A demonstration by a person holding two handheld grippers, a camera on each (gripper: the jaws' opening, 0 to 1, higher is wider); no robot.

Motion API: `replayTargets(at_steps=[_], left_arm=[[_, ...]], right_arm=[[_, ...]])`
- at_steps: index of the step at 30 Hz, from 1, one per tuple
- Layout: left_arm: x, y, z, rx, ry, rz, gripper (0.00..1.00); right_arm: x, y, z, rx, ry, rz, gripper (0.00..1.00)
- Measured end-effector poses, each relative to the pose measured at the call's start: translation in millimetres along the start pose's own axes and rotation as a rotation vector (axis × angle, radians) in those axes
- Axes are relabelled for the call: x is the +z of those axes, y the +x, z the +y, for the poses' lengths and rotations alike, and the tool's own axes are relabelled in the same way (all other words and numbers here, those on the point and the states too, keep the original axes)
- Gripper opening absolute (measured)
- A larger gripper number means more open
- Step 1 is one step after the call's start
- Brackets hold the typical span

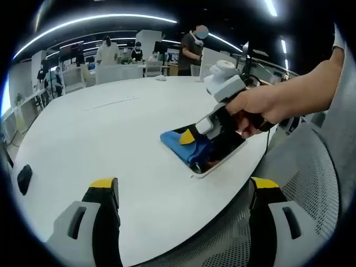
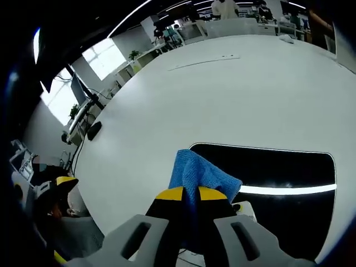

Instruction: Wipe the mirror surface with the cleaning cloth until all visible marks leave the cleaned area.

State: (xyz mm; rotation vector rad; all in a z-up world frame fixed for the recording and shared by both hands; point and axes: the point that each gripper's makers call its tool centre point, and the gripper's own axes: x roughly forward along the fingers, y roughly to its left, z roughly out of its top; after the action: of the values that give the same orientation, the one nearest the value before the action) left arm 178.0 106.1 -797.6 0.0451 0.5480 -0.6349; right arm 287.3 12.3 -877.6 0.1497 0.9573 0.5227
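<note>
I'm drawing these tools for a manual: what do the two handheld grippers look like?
Left gripper: two black jaws with yellow tips on pale grey mounts. Right gripper: the same black, yellow-tipped jaws on a grey body, carried on a black handle.

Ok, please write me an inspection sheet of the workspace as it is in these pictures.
Surface: white table, mostly bare.
Job's things: mirror lies flat near the table edge; blue cloth rests on its end.
Clutter: small dark object near the far edge of the table.
Grippers: right gripper shut on the cloth; left gripper open, holding nothing, at the table edge.
Cables: nothing seen.
Surroundings: mesh chair beside the table; people and desks behind; ceiling light strips.
</note>
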Motion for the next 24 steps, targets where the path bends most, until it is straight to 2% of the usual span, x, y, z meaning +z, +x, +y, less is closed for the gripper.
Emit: replayTargets(at_steps=[10,19,24], left_arm=[[1.0,0,-0.6,0.004,-0.003,-0.002,0.97],[-0.7,0,1.1,0.007,0.0,0.001,0.97],[-1.6,0,2.3,0.01,0.007,0.001,0.96]], right_arm=[[0.4,5,-3,-0.015,-0.037,-0.004,0.02],[-0.8,-3,-6,-0.015,-0.031,-0.01,0.01],[-2.6,-11,-13,0.007,0.019,-0.017,0.02]])
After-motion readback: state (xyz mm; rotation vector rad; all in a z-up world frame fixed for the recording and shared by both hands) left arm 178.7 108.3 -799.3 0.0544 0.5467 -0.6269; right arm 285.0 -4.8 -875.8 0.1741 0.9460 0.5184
